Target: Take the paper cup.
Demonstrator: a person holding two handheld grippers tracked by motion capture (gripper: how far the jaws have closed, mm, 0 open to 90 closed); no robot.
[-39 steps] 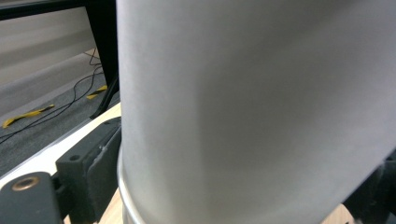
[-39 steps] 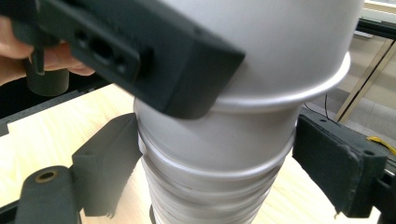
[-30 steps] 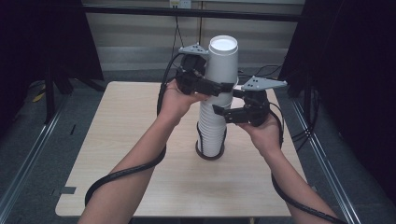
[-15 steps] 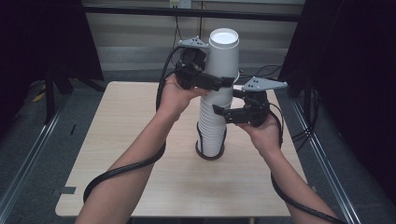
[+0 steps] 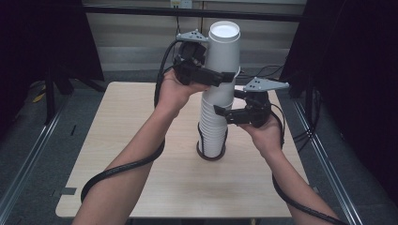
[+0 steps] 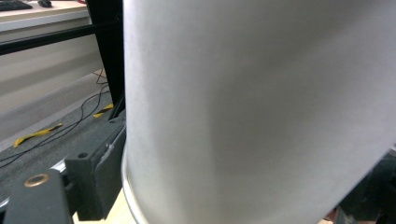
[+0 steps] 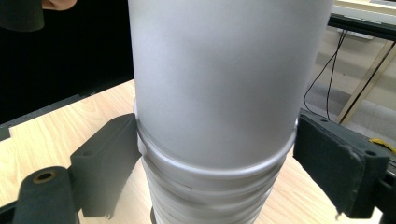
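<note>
Blocking most of the left gripper view, the white wall of the top cup (image 6: 261, 107) hides the far jaw, so only one black pad shows at its lower rim. Count of cups in the stack (image 5: 215, 126) cannot be made: the nested rims are too fine and partly covered by the jaws. One stack stands upright on a dark ring near the middle of the bench (image 5: 141, 187). Left hand-held gripper (image 5: 220, 78), seen from above, is clamped across the top cup (image 5: 223, 47) near its lower edge; that cup sits raised above the rest, inverted with its base uppermost. Right hand-held gripper (image 5: 224, 112) is set around the stack lower down; in the right gripper view its jaws stand either side, the left pad touching, the right pad just beside the rims (image 7: 215, 168). Two hand-held grippers, two forearms
</note>
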